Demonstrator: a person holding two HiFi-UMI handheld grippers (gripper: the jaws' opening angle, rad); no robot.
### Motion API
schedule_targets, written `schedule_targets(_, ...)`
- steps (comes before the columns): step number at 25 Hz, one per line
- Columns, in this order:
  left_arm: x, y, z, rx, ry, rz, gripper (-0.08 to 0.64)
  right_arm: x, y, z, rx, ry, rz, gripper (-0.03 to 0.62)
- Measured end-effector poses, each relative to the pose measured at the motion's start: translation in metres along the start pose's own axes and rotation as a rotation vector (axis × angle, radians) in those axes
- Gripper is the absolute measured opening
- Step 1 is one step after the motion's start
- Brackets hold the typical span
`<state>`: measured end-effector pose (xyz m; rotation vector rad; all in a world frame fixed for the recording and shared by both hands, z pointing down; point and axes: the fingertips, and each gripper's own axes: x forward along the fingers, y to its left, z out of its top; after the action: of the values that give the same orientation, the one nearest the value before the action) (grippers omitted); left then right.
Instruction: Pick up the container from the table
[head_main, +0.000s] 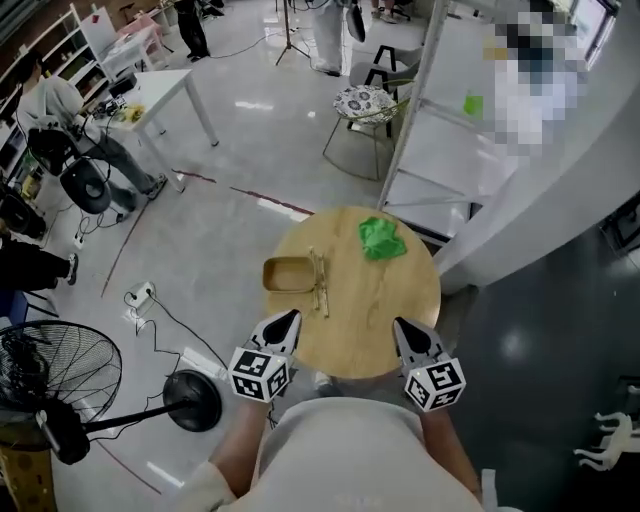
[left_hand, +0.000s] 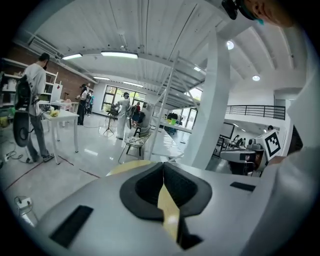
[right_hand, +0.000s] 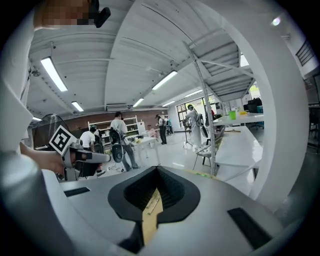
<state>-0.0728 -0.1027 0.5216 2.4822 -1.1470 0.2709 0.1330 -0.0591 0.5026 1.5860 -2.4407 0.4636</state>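
A shallow bamboo container (head_main: 289, 275) lies on the left part of a round wooden table (head_main: 400, 300). A pair of wooden sticks (head_main: 320, 282) lies just to its right, and a crumpled green cloth (head_main: 382, 238) sits at the table's far side. My left gripper (head_main: 291, 318) hovers at the table's near left edge, short of the container, with its jaws shut on nothing. My right gripper (head_main: 399, 325) is over the near right edge, likewise shut and empty. In the left gripper view the left gripper (left_hand: 162, 166) has its pads together, as does the right gripper (right_hand: 156, 171) in the right gripper view.
A standing fan (head_main: 50, 375) and a round black base (head_main: 195, 400) sit on the floor to the left, with cables (head_main: 150, 300) nearby. A white table (head_main: 165, 90), a person (head_main: 60, 105), a chair (head_main: 365, 105) and a white metal frame (head_main: 420, 110) stand beyond.
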Motion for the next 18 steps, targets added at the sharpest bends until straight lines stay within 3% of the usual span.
schedule_targets(8, 0.010, 0.070, -0.025, -0.153, 0.043, 0.074, 0.017, 0.040, -0.005, 0.006, -0.024, 0.043, -0.005, 0.025)
schedule_targets(18, 0.061, 0.133, -0.067, -0.449, 0.083, 0.260, 0.017, 0.067, -0.071, 0.004, -0.027, 0.112, 0.017, 0.025)
